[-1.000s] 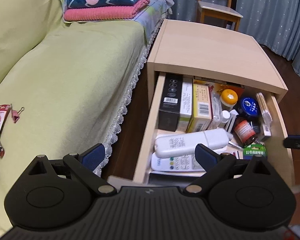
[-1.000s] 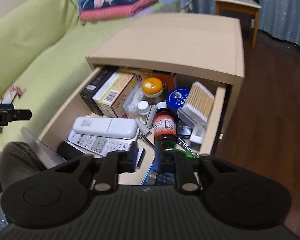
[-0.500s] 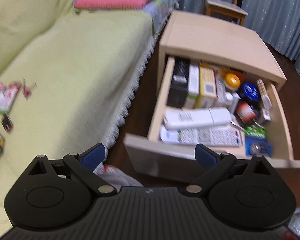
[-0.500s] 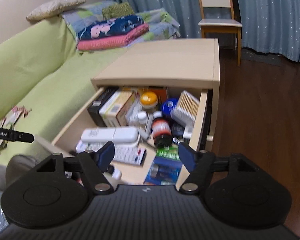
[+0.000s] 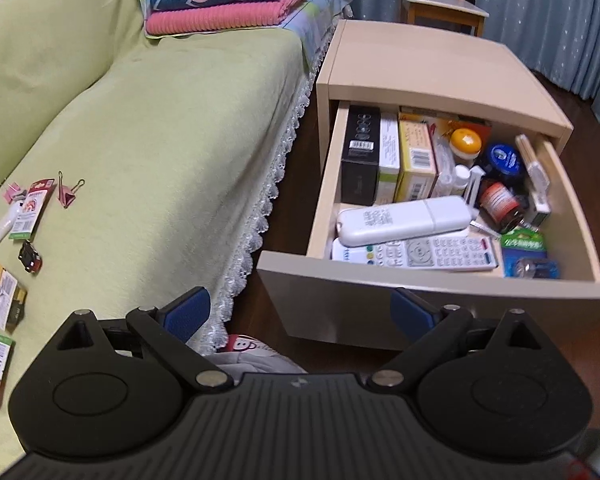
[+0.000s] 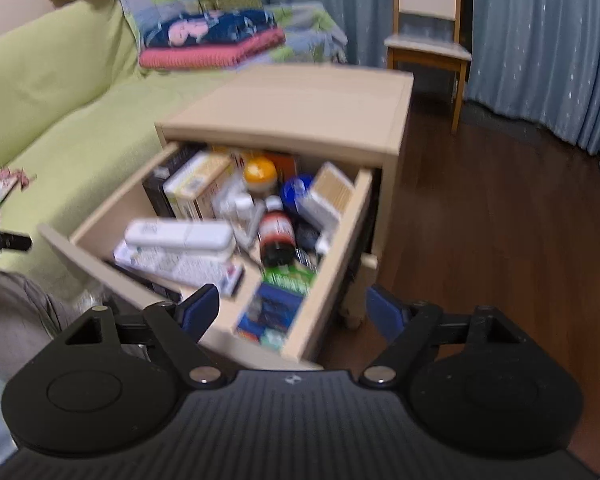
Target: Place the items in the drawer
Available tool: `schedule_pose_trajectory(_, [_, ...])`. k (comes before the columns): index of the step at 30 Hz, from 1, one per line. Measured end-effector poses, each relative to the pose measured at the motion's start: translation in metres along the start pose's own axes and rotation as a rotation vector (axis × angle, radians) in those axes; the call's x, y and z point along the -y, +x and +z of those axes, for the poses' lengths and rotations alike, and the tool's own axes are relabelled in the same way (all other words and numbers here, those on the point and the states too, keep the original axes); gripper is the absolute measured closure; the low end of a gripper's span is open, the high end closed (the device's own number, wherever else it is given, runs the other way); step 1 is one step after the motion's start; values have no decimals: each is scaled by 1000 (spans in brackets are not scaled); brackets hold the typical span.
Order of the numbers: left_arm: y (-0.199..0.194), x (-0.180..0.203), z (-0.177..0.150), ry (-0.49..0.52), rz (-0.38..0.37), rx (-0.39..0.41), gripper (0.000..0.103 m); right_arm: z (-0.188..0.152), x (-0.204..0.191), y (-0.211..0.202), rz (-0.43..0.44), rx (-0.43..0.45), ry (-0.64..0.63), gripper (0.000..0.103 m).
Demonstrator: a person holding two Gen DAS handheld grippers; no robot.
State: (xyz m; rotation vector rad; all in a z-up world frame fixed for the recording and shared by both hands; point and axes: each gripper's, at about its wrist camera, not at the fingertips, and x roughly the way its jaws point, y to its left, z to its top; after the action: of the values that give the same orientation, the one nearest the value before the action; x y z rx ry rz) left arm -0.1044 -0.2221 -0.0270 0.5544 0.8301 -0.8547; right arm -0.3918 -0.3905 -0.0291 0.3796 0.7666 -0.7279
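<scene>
The small items [image 5: 28, 216] lie on the green sofa [image 5: 148, 160], off to the left of the left gripper [image 5: 300, 312], which is nearer them, wide apart and empty. The drawer [image 5: 440, 280] sits pulled out ahead. The right gripper [image 6: 294, 308] is spread and empty too.
</scene>
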Motion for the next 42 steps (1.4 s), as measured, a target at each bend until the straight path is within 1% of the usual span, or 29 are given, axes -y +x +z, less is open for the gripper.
schedule_pose_trajectory(3, [4, -3, -7, 45, -21, 31, 6, -16, 12, -1, 23, -19, 9, 25])
schedule_pose_trajectory(6, [7, -10, -15, 83, -56, 76, 6, -31, 18, -1, 25, -16, -21, 25])
schedule_pose_trajectory(10, [13, -17, -21, 133, -127, 123, 6, -44, 22, 8, 49, -24, -40, 25])
schedule_pose_trajectory(13, [25, -17, -21, 195, -125, 125, 6, -49, 22, 16, 60, -32, -51, 25])
schedule_pose_trajectory(18, [51, -17, -18, 244, -136, 70, 6, -52, 21, 26, 67, -37, -60, 26])
schedule_pose_trajectory(20, [62, -18, -17, 251, -135, 46, 6, -51, 20, 29, 68, -45, -64, 28])
schedule_pose_trajectory(22, [70, -17, -17, 261, -155, 31, 9, -52, 19, 32, 66, -62, -81, 35])
schedule_pose_trajectory(24, [75, -17, -15, 265, -178, 17, 12, -52, 16, 34, 53, -81, -107, 40])
schedule_pose_trajectory(25, [76, -17, -15, 267, -186, 18, 13, -51, 14, 35, 48, -86, -117, 47])
schedule_pose_trajectory(27, [77, -18, -15, 269, -194, 26, 15, -50, 12, 37, 42, -96, -134, 56])
schedule_pose_trajectory(29, [80, -17, -14, 274, -202, 16, 19, -49, 10, 38, 44, -105, -147, 60])
schedule_pose_trajectory(31, [83, -16, -13, 279, -217, 3, 20, -47, 7, 38, 51, -113, -168, 71])
schedule_pose_trajectory(34, [82, -13, -14, 312, -232, 10, 27, -46, 2, 38, 40, -117, -192, 72])
schedule_pose_trajectory(42, [84, -13, -12, 326, -238, 18, 28, -41, 2, 43, 28, -124, -189, 72])
